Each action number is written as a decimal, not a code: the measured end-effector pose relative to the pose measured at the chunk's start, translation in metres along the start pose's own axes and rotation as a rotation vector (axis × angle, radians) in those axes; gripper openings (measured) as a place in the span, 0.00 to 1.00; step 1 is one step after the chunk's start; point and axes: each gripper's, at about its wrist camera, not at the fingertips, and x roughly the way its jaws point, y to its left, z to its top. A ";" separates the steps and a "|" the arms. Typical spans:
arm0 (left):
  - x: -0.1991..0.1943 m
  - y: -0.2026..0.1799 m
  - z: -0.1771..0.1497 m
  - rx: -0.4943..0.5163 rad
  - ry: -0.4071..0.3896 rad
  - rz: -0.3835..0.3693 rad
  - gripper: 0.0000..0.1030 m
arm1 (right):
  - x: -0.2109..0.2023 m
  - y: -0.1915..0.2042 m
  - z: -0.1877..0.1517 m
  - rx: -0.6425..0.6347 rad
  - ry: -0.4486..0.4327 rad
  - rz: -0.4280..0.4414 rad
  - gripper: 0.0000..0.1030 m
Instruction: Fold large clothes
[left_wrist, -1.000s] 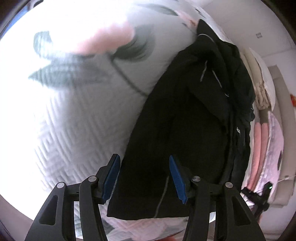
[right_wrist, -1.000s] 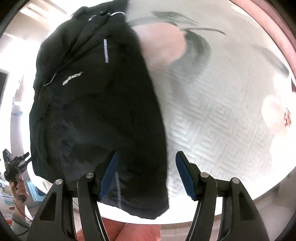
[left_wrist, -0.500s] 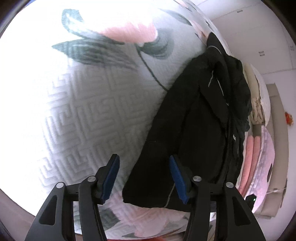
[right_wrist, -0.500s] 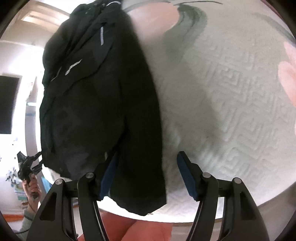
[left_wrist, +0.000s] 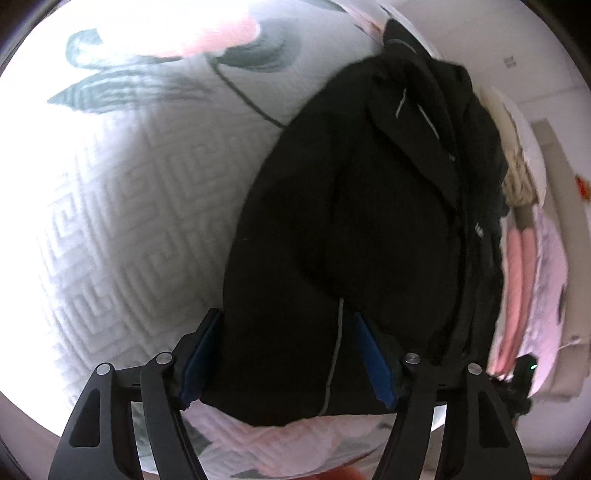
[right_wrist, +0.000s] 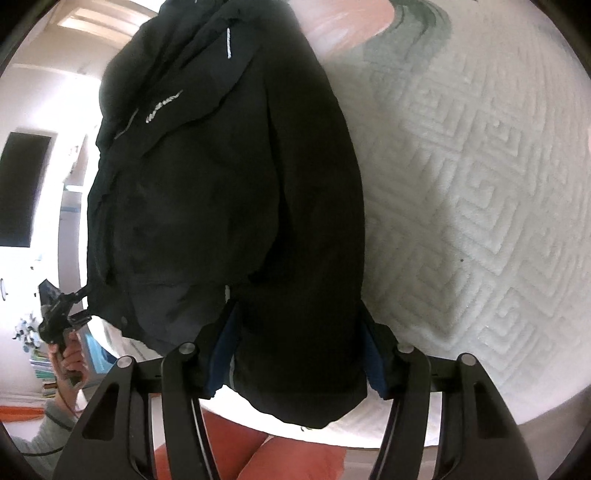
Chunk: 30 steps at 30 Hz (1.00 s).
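A large black jacket lies lengthwise on a white quilted bed cover, folded into a narrow strip with grey reflective stripes. It also shows in the right wrist view. My left gripper is open, its blue pads on either side of the jacket's near hem corner. My right gripper is open too, straddling the hem's other corner. Neither is closed on the cloth.
The bed cover has a raised geometric pattern and pink and green flower prints. Pillows and pink bedding lie at the right. The left gripper and the hand holding it show at the right wrist view's left edge.
Both grippers have moved forward and down onto the jacket's near hem, so the cloth now sits between the open pads. The jacket itself has not moved.
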 end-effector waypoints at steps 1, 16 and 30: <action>0.001 -0.002 0.001 0.004 0.001 0.013 0.58 | 0.001 0.005 0.000 -0.017 0.002 -0.027 0.61; -0.087 -0.104 0.093 0.178 -0.116 -0.106 0.10 | -0.102 0.060 0.062 -0.013 -0.055 -0.071 0.09; -0.012 -0.206 0.345 0.089 -0.306 -0.092 0.21 | -0.116 0.102 0.332 0.139 -0.310 -0.094 0.12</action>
